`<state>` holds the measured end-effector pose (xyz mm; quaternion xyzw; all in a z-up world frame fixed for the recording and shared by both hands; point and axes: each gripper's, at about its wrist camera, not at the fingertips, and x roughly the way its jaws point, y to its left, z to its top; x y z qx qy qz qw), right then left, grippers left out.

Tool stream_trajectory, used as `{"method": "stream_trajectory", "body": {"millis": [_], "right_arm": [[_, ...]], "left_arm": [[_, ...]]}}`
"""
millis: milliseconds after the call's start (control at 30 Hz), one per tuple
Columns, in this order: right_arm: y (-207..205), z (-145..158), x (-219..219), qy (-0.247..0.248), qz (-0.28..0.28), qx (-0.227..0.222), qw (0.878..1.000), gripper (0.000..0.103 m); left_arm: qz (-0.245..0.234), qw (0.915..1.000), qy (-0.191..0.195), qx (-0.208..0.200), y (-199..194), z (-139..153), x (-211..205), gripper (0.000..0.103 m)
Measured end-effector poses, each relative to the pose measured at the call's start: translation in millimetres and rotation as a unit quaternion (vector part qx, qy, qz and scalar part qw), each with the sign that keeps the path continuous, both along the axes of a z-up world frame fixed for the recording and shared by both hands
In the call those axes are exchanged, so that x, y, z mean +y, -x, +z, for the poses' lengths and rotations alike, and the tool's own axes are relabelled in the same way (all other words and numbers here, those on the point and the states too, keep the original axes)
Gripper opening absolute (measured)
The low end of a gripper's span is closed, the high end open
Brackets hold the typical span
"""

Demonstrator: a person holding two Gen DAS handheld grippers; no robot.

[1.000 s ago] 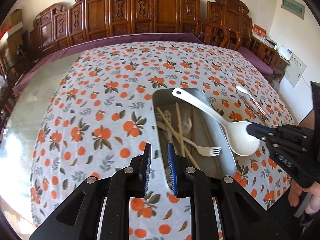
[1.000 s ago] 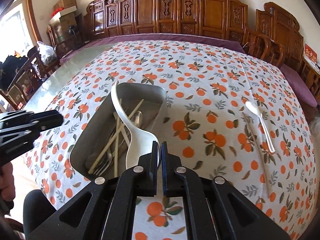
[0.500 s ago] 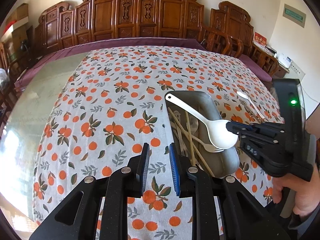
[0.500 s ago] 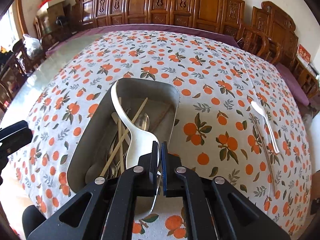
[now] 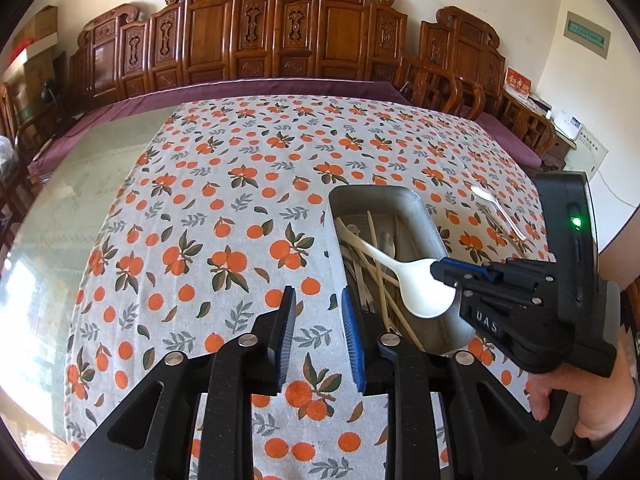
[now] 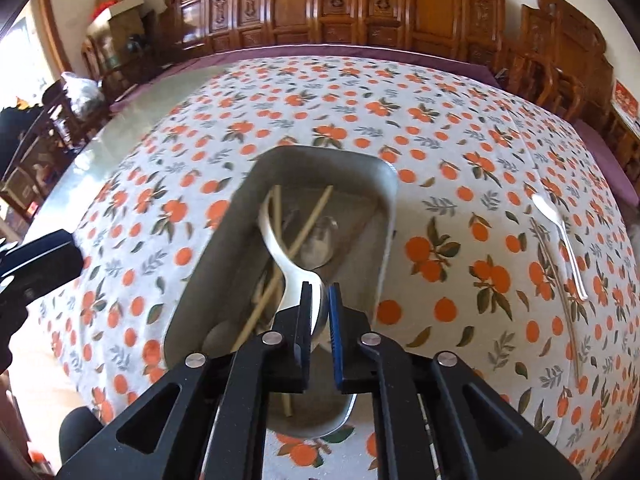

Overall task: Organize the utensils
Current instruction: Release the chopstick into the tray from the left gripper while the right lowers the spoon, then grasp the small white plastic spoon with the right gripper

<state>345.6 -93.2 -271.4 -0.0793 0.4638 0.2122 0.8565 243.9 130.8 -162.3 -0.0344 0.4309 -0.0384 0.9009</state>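
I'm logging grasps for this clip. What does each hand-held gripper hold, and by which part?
The right hand-held gripper holds the white spoon by its bowl, over the metal tray. The left hand-held gripper holds nothing.

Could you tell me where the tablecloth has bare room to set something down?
Bare cloth lies left of the metal tray and beyond its far end. The tray itself is crowded with chopsticks and cutlery. Right of it, a white spoon and chopsticks take the strip.

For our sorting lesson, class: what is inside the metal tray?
Inside the metal tray lie wooden chopsticks, a metal spoon and a white ladle whose bowl sits between the right claw's fingers. Utensils beneath are too covered to name.
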Motion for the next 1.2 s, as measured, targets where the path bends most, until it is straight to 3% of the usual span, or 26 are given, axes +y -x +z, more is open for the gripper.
{"method": "stream_trajectory", "body": {"millis": [233, 333, 633, 700, 733, 967, 1200], "right_arm": [[10.5, 7.0, -1.4, -0.032, 0.033, 0.003, 0.999, 0.016], [13.2, 14.5, -8.5, -0.046, 0.038, -0.007, 0.998, 0.031], [19.9, 41.7, -50.0, -0.057, 0.066, -0.055, 0.995, 0.033], [17.9, 43.3, -64.2, -0.053, 0.067, -0.062, 0.994, 0.033], [16.2, 43.8, -72.1, -0.052, 0.065, -0.064, 0.994, 0.033], [-8.0, 45.6, -128.3, -0.049, 0.044, -0.076, 0.995, 0.033], [-45.4, 40.7, -192.5, -0.035, 0.018, -0.084, 0.996, 0.033]], "left_arm": [[-0.001, 1.0, -0.001, 0.0, 0.4, -0.8, -2.1, 0.024], [-0.004, 1.0, 0.001, 0.002, 0.4, -0.9, -4.0, 0.024], [-0.007, 1.0, -0.002, -0.006, -0.4, 6.0, -20.1, 0.033], [-0.01, 0.9999, 0.001, -0.007, -3.2, 8.2, -26.7, 0.039], [-0.01, 0.9999, 0.0, -0.007, -4.3, 9.0, -29.1, 0.049], [-0.019, 0.9997, 0.001, -0.015, -20.0, 16.5, -60.1, 0.077], [-0.025, 0.9994, 0.008, -0.022, -40.0, 19.8, -96.5, 0.085]]}}
